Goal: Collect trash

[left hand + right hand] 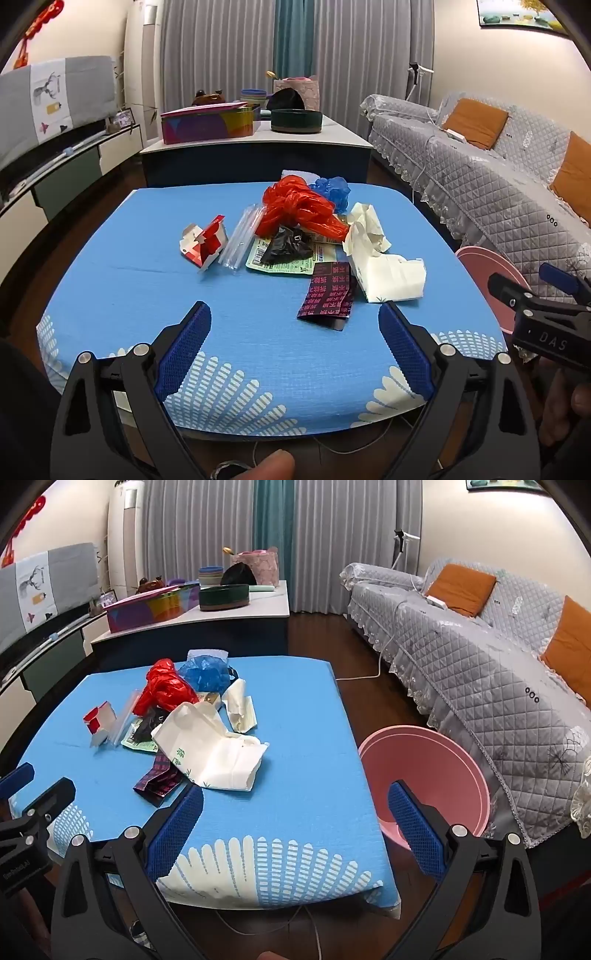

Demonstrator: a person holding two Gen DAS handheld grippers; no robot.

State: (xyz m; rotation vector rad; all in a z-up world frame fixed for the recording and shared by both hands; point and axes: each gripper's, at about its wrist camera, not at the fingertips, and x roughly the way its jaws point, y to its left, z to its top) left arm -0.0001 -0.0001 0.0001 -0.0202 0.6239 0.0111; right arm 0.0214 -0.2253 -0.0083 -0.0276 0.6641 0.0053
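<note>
A pile of trash lies on the blue-covered table (147, 295): a red plastic bag (299, 210), a blue bag (332, 188), a white tissue pack (384, 273), a dark red wrapper (328, 295), a black bag (288, 243), clear straws (240, 240) and a red-white carton (203, 243). My left gripper (295, 317) is open and empty above the table's near edge. My right gripper (295, 794) is open and empty, over the table's near right corner, beside a pink basin (424, 775). The tissue pack (214, 749) lies just ahead of its left finger.
A grey quilted sofa (480, 657) with orange cushions runs along the right. A low white table (258, 140) with a colourful box and a dark bowl stands behind. A TV cabinet (55, 177) lines the left wall. Dark wood floor lies between.
</note>
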